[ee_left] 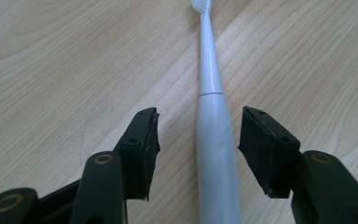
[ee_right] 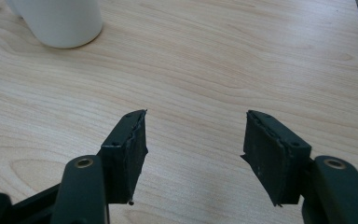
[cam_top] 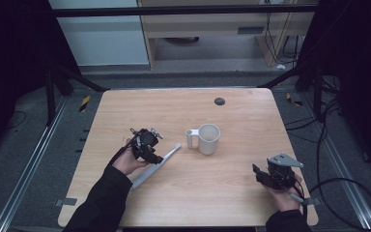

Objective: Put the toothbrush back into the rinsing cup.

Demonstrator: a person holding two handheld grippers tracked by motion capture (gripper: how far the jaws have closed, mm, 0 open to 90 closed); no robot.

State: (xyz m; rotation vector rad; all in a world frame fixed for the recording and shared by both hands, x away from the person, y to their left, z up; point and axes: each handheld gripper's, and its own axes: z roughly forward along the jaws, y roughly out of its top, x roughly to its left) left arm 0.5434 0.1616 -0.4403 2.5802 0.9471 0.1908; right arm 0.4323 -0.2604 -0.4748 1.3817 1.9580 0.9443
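Left hand-held gripper [ee_left: 198, 140], jaws agape, astride toothbrush [ee_left: 214, 154]

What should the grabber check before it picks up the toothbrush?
1. Left gripper open wide enough: ok, its jaws stand apart.
2. Toothbrush between the jaws: ok, the handle lies in the gap, a bit nearer the right-hand jaw in the left gripper view.
3. Jaws touching the handle yet: no, there is a gap on both sides.
4. Toothbrush lying flat on the table: ok, brush end pointing toward the mug.
5. Mug upright and ready: ok, it stands with its mouth up, apart from the toothbrush.
6. Right gripper out of the way: ok, it is open near the table's right front, holding nothing.
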